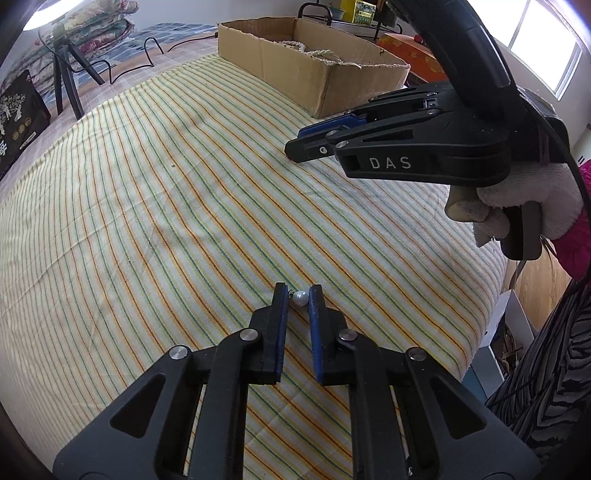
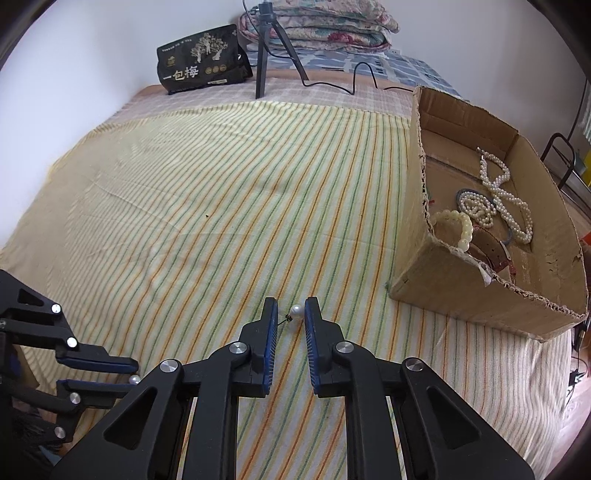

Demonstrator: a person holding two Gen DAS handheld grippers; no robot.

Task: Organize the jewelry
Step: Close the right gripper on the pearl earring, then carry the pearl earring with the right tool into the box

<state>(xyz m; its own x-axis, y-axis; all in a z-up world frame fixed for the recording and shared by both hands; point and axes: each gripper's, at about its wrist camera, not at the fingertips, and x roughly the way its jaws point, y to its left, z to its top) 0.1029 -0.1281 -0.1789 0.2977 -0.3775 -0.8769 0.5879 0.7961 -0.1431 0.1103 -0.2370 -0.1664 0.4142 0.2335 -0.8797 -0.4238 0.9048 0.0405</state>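
Note:
Two white pearl earrings are held over a yellow striped cloth (image 1: 166, 206). In the left wrist view my left gripper (image 1: 298, 291) is shut on one pearl earring (image 1: 300, 297), which sits at the very tips of the blue pads. The right wrist view shows that gripper (image 2: 132, 376) low at the left, with its pearl (image 2: 135, 379) at the tips. My right gripper (image 2: 291, 307) is shut on the other pearl earring (image 2: 296, 312); the pearl rests against the right pad and its dark post points left. From the left wrist view the right gripper (image 1: 295, 143) hangs above the cloth, its pearl hidden.
A torn cardboard box (image 2: 461, 306) at the right holds pearl strands (image 2: 498, 192), a cream bead bracelet (image 2: 463, 225) and a strap. At the back stand a tripod (image 2: 264, 48) with a cable, a black bag (image 2: 201, 59) and folded quilts (image 2: 325, 26). A gloved hand (image 1: 524, 199) grips the right tool.

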